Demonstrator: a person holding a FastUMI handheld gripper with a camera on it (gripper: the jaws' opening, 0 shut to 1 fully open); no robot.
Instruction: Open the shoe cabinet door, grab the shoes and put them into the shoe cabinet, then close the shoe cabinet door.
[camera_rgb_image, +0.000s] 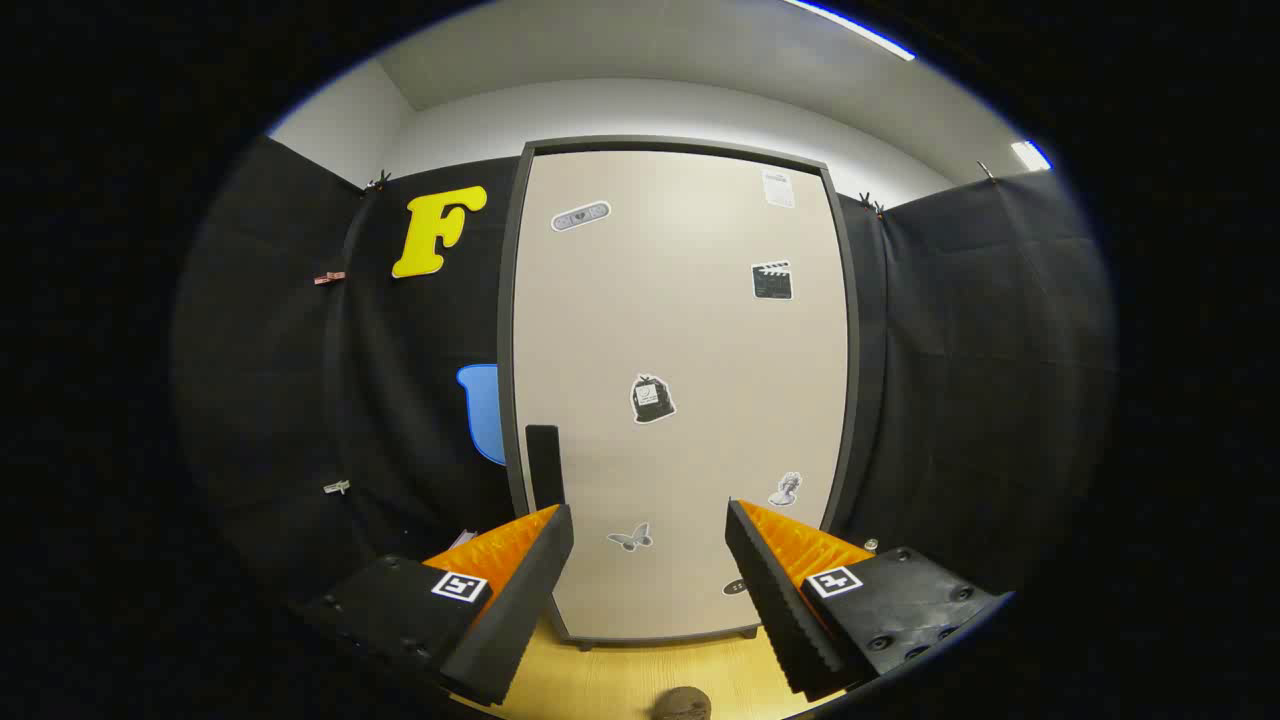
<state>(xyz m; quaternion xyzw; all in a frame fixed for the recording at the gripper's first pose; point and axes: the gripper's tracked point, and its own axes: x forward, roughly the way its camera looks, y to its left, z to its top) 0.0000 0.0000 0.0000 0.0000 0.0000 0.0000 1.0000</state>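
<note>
The cabinet (680, 390) stands beyond the claw, a tall beige front in a dark frame, upright on the wood floor (640, 680) against the booth's black cloth. Its door (690, 330) looks flush in the frame, so by my judgement the task is at its first step: the door not yet opened, no shoes put away.

The claw (650, 560) points at the lower part of the door with its fingers spread wide and nothing between them. The left finger (520, 590) lies just under the dark handle (544, 465), a narrow upright bar near the door's left edge.

The next move calls for bringing the fingers up to that handle, catching it and pulling the door outward (stickers dot the door, no help for gripping).

A small brown rounded thing (683, 704) sits on the floor, nearer than the fingertips; possibly a shoe's toe, though too little shows to tell.
</note>
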